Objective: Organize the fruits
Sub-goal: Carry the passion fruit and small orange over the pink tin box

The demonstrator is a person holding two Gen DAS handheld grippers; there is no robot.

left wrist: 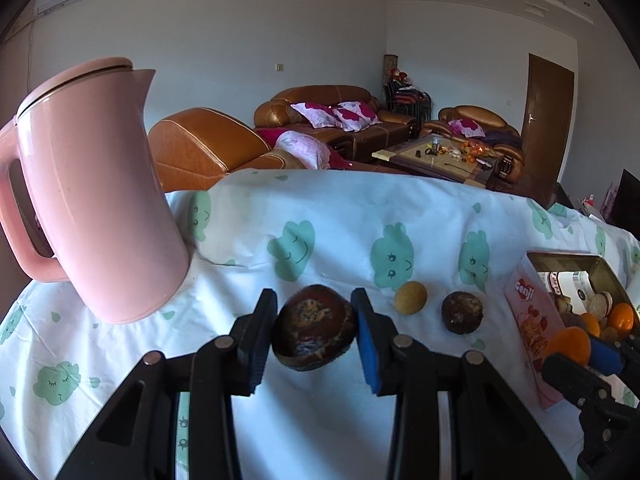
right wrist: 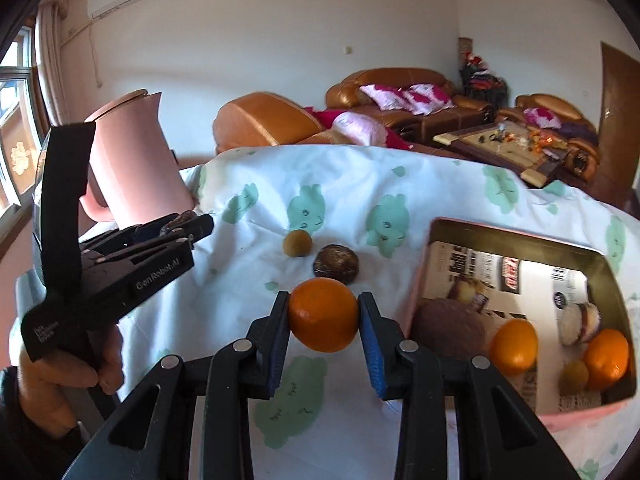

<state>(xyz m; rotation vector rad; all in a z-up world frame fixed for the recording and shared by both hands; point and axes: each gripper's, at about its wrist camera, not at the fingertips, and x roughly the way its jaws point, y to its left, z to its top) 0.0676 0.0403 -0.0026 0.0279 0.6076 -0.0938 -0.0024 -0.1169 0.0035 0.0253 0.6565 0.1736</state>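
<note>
Right wrist view: the right gripper (right wrist: 323,320) has its jaws clamped on an orange (right wrist: 323,314) at lower centre of the frame, held just left of the open tin box (right wrist: 516,236) on the cloth-covered table (right wrist: 440,196). Inside the box, at lower right, lie two more oranges, a small yellowish fruit and a dark brown fruit beside some snack packets, so part of the sorting looks done. In the left wrist view, the left gripper (left wrist: 314,326) has its jaws clamped on a dark mottled fruit (left wrist: 314,328) at lower centre, lifted off the cloth. Still loose on the table, right of centre, are a small yellow fruit (left wrist: 410,298) and a dark round fruit (left wrist: 462,312), close together. A pink kettle (left wrist: 100,192) stands at the left. I judge two held fruits and two loose ones remain to be boxed
</note>
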